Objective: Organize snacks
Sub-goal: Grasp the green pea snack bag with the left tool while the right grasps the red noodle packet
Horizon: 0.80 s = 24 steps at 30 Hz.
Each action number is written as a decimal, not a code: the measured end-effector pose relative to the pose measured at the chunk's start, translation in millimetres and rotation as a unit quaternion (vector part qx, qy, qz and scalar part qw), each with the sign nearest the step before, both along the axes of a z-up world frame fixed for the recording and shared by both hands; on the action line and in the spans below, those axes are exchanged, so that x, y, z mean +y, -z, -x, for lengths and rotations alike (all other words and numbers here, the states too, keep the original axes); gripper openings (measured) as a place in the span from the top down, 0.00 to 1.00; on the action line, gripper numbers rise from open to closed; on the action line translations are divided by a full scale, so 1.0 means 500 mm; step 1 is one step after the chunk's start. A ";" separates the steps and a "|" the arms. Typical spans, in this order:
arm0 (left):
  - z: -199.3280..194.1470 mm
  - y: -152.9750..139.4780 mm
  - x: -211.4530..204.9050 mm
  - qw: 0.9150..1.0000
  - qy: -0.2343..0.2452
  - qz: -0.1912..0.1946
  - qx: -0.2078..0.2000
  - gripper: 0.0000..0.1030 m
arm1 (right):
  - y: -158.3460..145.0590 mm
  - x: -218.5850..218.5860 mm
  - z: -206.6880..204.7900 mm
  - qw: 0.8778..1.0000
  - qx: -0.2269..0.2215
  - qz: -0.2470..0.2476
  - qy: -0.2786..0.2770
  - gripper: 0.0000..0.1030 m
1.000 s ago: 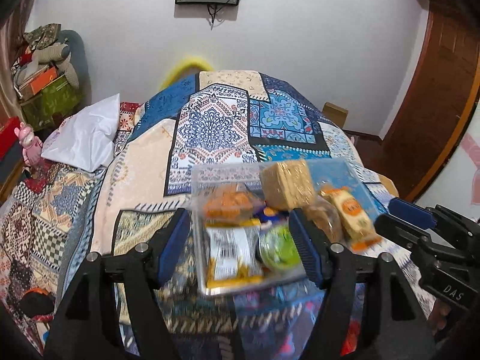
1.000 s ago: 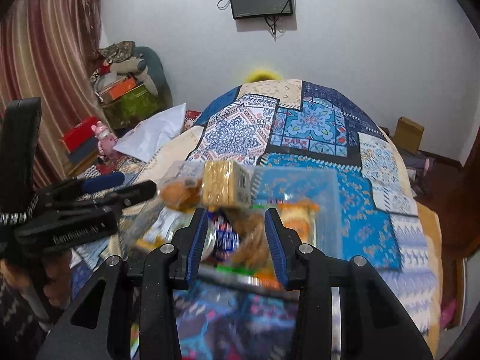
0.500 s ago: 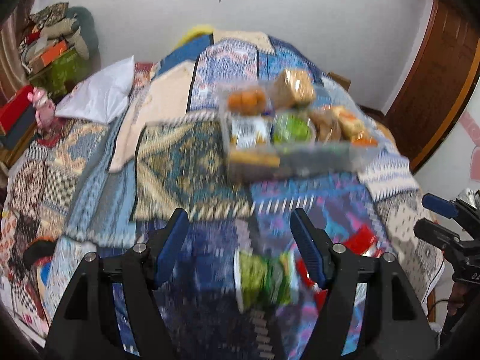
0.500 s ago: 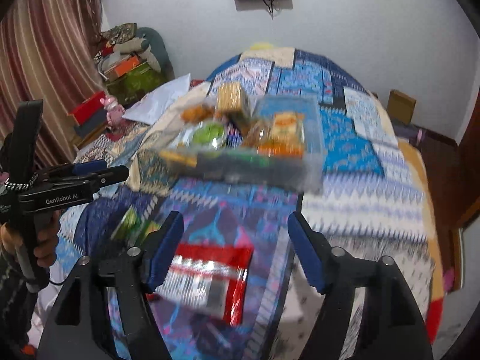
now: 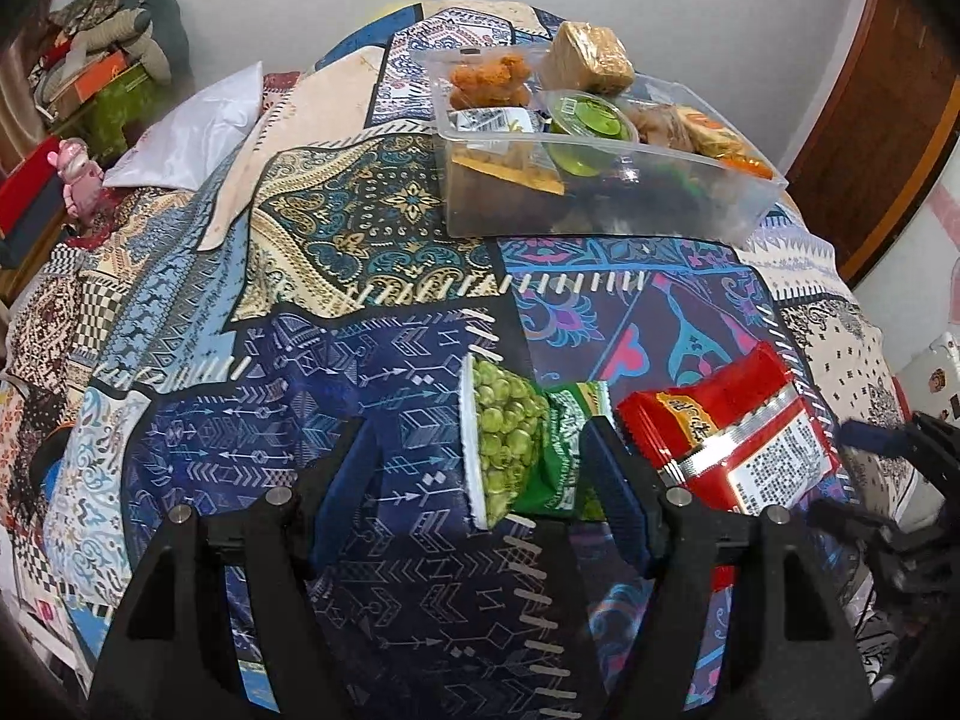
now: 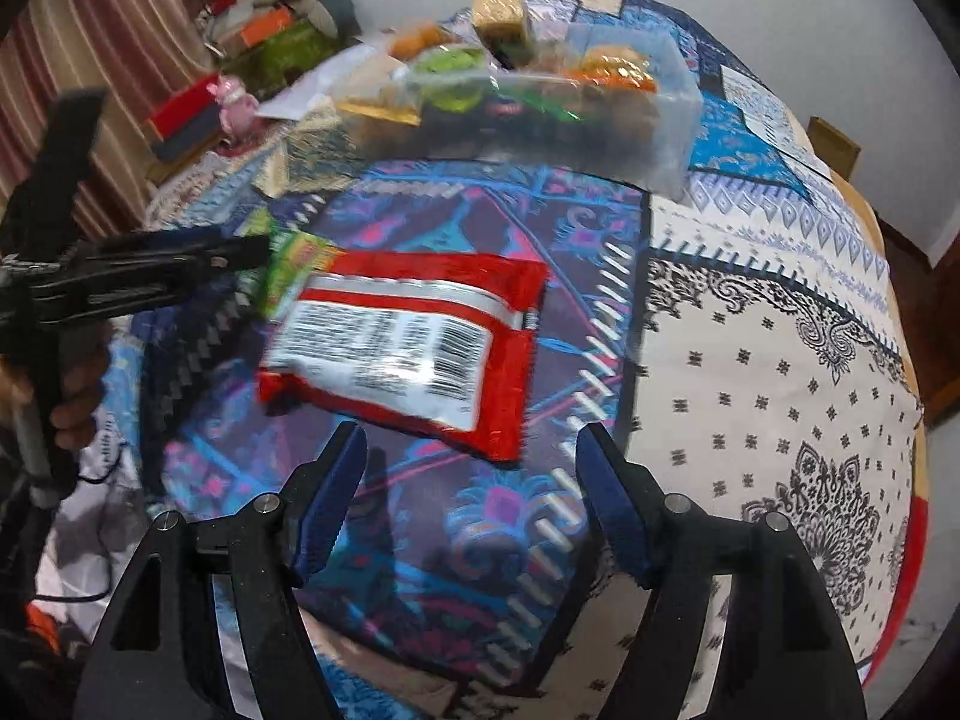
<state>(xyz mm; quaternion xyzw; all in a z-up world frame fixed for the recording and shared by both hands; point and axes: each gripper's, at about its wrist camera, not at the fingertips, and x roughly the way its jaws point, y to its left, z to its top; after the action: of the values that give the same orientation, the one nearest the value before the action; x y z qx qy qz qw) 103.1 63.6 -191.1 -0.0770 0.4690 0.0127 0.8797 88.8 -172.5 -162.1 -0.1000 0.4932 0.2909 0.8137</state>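
Observation:
A clear plastic bin (image 5: 708, 204) full of snacks sits on the patchwork bedspread; it also shows in the right wrist view (image 6: 672, 120). A green pea snack bag (image 5: 516, 444) lies between the fingers of my open left gripper (image 5: 480, 486), nearer the right finger. A red snack packet (image 5: 726, 438) lies to its right. In the right wrist view the red packet (image 6: 414, 348) lies just ahead of my open, empty right gripper (image 6: 468, 480). The green bag (image 6: 294, 276) shows beside the left gripper (image 6: 180, 270) there.
The bedspread (image 5: 360, 252) covers the whole bed. A white pillow (image 5: 192, 132) lies at the far left, with a pink toy (image 5: 78, 174) and stacked boxes (image 5: 96, 84) beyond. A wooden door (image 5: 882, 120) stands at the right.
Both grippers have pulled back from the bin and tilted down toward the near bed. The right gripper has opened wide. The green bag and red packet have come into view.

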 end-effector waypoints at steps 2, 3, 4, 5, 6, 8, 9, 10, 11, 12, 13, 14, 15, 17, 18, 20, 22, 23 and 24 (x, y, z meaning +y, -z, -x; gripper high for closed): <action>-0.001 0.008 -0.004 1.000 0.004 0.004 0.007 0.32 | 0.003 -0.002 -0.021 1.000 -0.005 0.005 0.013 0.33; -0.001 0.012 -0.006 1.000 0.006 0.006 0.009 0.32 | 0.002 -0.003 -0.032 1.000 -0.006 0.003 0.020 0.33; -0.002 0.016 -0.007 1.000 0.007 0.009 0.011 0.32 | 0.000 -0.006 -0.049 0.999 -0.010 0.001 0.032 0.33; -0.001 0.020 -0.007 1.000 0.008 0.012 0.012 0.32 | -0.001 -0.007 -0.061 0.999 -0.012 0.000 0.038 0.33; -0.001 0.022 -0.007 1.000 0.008 0.014 0.012 0.32 | -0.002 -0.006 -0.075 0.999 -0.014 -0.001 0.044 0.33; -0.003 0.025 -0.006 1.000 0.005 0.021 0.011 0.32 | -0.005 0.001 -0.104 0.998 -0.019 0.000 0.054 0.33; -0.004 0.025 -0.006 1.000 0.003 0.021 0.009 0.32 | -0.006 0.010 -0.122 0.998 -0.021 0.001 0.056 0.33; -0.006 0.024 -0.007 1.000 0.000 0.020 0.006 0.32 | -0.006 0.018 -0.133 0.998 -0.025 0.003 0.055 0.33; -0.008 0.025 -0.007 1.000 -0.002 0.020 0.005 0.34 | -0.007 0.029 -0.145 0.998 -0.029 0.007 0.055 0.33; -0.010 0.024 -0.008 1.000 -0.003 0.022 0.000 0.40 | -0.008 0.040 -0.153 0.998 -0.032 0.013 0.055 0.33; -0.010 0.023 -0.010 1.000 -0.002 0.021 -0.005 0.47 | -0.009 0.051 -0.163 0.998 -0.035 0.014 0.054 0.33; -0.011 0.022 -0.013 1.000 -0.002 0.017 -0.009 0.52 | -0.009 0.062 -0.172 0.998 -0.037 0.014 0.051 0.33; -0.010 0.019 -0.015 1.000 -0.003 0.009 -0.014 0.57 | -0.009 0.071 -0.179 0.998 -0.037 0.017 0.050 0.33; -0.012 0.017 -0.012 1.000 -0.004 0.010 -0.018 0.59 | -0.011 0.087 -0.185 0.998 -0.036 0.018 0.047 0.33; -0.010 0.016 -0.007 1.000 -0.006 0.014 -0.019 0.60 | -0.015 0.091 -0.184 0.998 -0.037 0.017 0.047 0.33; -0.005 0.016 0.006 1.000 -0.012 0.019 -0.022 0.60 | -0.026 0.093 -0.176 0.998 -0.045 0.013 0.048 0.33; 0.002 0.014 0.018 0.999 -0.019 0.015 -0.025 0.62 | -0.036 0.091 -0.167 0.997 -0.053 0.009 0.052 0.33; 0.007 0.012 0.024 0.999 -0.023 0.012 -0.028 0.62 | -0.041 0.090 -0.162 0.997 -0.051 0.001 0.056 0.32; 0.012 0.011 0.029 0.999 -0.026 0.010 -0.030 0.62 | -0.044 0.090 -0.161 0.997 -0.045 -0.008 0.059 0.32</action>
<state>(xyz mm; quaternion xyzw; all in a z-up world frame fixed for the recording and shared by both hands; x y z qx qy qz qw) 97.2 78.3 -196.8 -0.0982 0.4407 0.0289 0.8918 169.2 -127.6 -140.0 -0.0778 0.4588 0.2417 0.8515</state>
